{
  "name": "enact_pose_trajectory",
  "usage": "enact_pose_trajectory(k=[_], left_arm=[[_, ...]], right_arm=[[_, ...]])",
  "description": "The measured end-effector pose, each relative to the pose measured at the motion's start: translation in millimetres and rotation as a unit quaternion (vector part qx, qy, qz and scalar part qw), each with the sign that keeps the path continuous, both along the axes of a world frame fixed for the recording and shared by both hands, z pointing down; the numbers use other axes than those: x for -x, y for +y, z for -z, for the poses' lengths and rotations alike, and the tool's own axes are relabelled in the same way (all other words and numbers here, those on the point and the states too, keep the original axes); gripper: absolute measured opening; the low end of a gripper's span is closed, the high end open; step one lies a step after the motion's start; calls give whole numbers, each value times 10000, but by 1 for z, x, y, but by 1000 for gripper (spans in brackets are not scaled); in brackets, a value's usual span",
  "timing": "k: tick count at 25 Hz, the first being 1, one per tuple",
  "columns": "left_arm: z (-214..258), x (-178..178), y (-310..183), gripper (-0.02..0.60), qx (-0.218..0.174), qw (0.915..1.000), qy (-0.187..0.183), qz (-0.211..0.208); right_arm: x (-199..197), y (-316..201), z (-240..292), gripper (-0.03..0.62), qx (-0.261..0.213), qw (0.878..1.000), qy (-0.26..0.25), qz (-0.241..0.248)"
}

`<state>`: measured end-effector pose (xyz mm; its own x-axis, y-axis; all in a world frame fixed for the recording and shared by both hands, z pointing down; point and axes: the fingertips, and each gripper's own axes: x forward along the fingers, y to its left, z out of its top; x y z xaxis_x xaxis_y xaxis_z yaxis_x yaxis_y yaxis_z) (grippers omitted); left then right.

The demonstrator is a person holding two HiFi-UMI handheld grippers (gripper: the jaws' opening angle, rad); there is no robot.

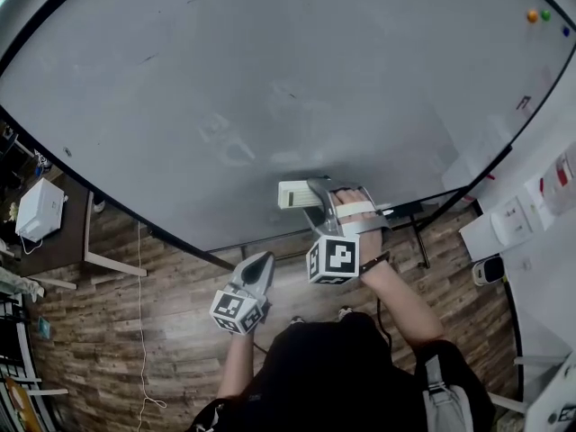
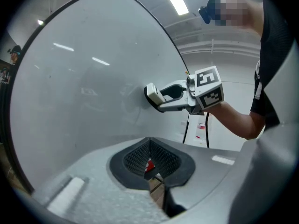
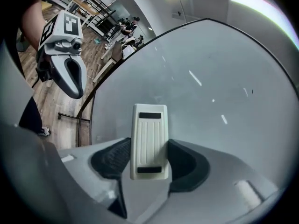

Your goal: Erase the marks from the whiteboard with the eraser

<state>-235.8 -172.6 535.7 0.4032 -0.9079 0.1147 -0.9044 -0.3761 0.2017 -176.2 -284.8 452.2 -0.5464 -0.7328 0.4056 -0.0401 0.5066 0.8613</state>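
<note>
A large whiteboard (image 1: pixel 270 79) fills the head view; only faint grey smudges (image 1: pixel 225 142) show on it. My right gripper (image 1: pixel 312 196) is shut on a cream ribbed eraser (image 1: pixel 295 193), which lies flat against the board near its lower edge. In the right gripper view the eraser (image 3: pixel 149 134) stands between the dark pads, its face on the whiteboard (image 3: pixel 210 87). My left gripper (image 1: pixel 258 266) hangs below the board, off its surface, with its jaws closed on nothing. The left gripper view shows its shut pads (image 2: pixel 140 160) and, beyond them, the right gripper (image 2: pixel 161 97) with the eraser (image 2: pixel 152 94).
Orange, green and blue magnets (image 1: pixel 538 14) sit at the board's top right. A white box (image 1: pixel 40 208) rests on a desk (image 1: pixel 72 241) at the left. Wood floor (image 1: pixel 135 331), the board's stand legs (image 1: pixel 421 232) and a thin cable (image 1: pixel 141 331) lie below.
</note>
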Motion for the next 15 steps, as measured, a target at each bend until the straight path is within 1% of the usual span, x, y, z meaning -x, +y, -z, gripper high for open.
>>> enact_pose_trajectory(k=[6, 11, 13, 15], left_arm=[[-2, -36, -10, 9, 62, 9996, 28, -276], [-4, -64, -15, 9, 133, 9991, 27, -414], [-4, -75, -15, 9, 147, 9990, 21, -428], [-5, -85, -15, 9, 159, 9989, 0, -431]], right_arm=[[-51, 5, -64, 247, 631, 9977, 6, -244], [-84, 19, -104, 247, 1025, 9943, -11, -282], [-94, 25, -114, 247, 1193, 9925, -135, -242], [-103, 30, -121, 247, 1536, 9869, -472, -172]])
